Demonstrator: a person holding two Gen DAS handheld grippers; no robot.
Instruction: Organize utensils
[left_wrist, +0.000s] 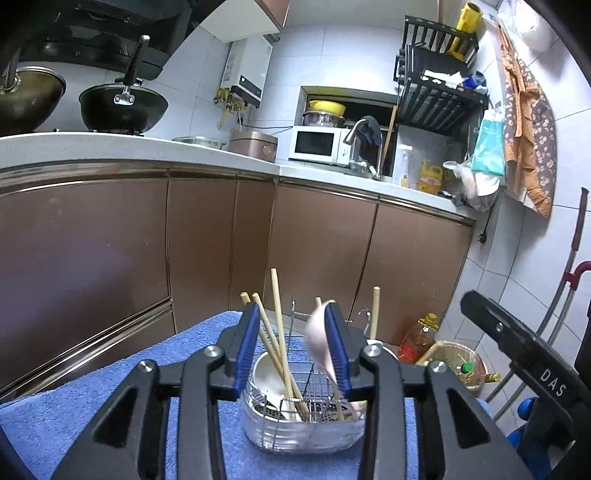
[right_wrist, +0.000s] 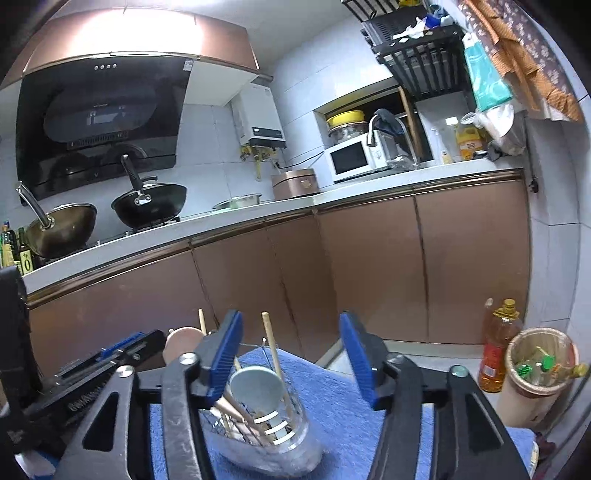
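A clear utensil holder (left_wrist: 303, 424) with a wire insert stands on a blue towel (left_wrist: 110, 398). Several wooden chopsticks (left_wrist: 277, 332) and a white spoon (left_wrist: 267, 376) lean in it. My left gripper (left_wrist: 294, 349) is open above the holder. A blurred pink spoon (left_wrist: 320, 338) hangs by its right pad, handle down in the holder. In the right wrist view the holder (right_wrist: 273, 439) sits low between the fingers. A grey round spoon (right_wrist: 255, 384) and chopsticks (right_wrist: 271, 343) stand in it. My right gripper (right_wrist: 291, 360) is open with nothing gripped. The pink spoon (right_wrist: 181, 341) shows beside the left gripper's body.
Brown cabinet doors (left_wrist: 207, 251) under a white counter (left_wrist: 110, 147) face me. An oil bottle (right_wrist: 496, 350) and a bin of bottles (right_wrist: 539, 365) stand on the floor at the right. Two woks (right_wrist: 147, 203) sit on the stove. The other gripper's black body (left_wrist: 524, 358) reaches in from the right.
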